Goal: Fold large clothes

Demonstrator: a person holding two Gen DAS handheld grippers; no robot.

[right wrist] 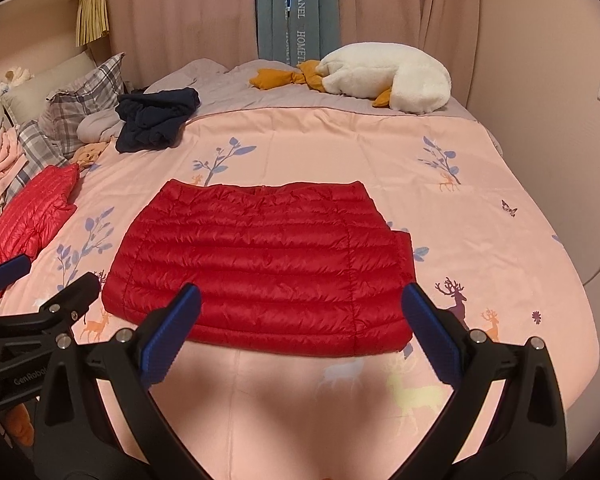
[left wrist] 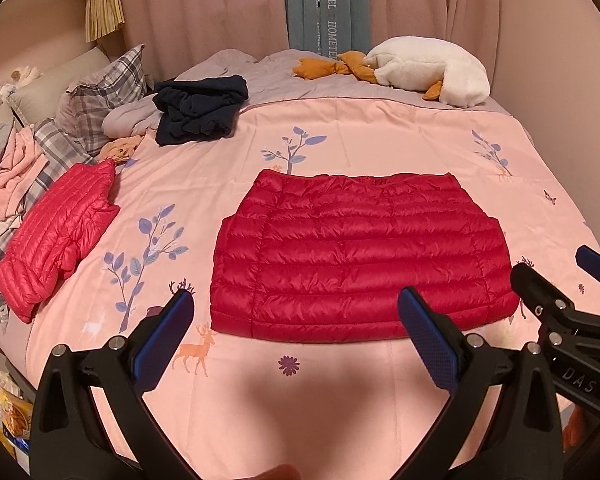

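Note:
A red quilted down jacket (left wrist: 360,256) lies folded into a flat rectangle on the pink bedsheet (left wrist: 340,136), with its sleeves tucked in; the right wrist view shows the same red down jacket (right wrist: 256,264). My left gripper (left wrist: 296,300) hovers open above the jacket's near edge, nothing between its blue pads. My right gripper (right wrist: 300,296) is open too, held over the near edge of the jacket. The right gripper (left wrist: 552,272) also shows at the right of the left wrist view, and the left gripper (right wrist: 48,276) at the left of the right wrist view.
A second folded pink-red down jacket (left wrist: 56,240) lies at the left. A crumpled dark navy garment (left wrist: 196,110) sits farther back, beside plaid pillows (left wrist: 100,92). A white plush goose (left wrist: 428,70) lies at the head of the bed, before pink curtains (left wrist: 204,4).

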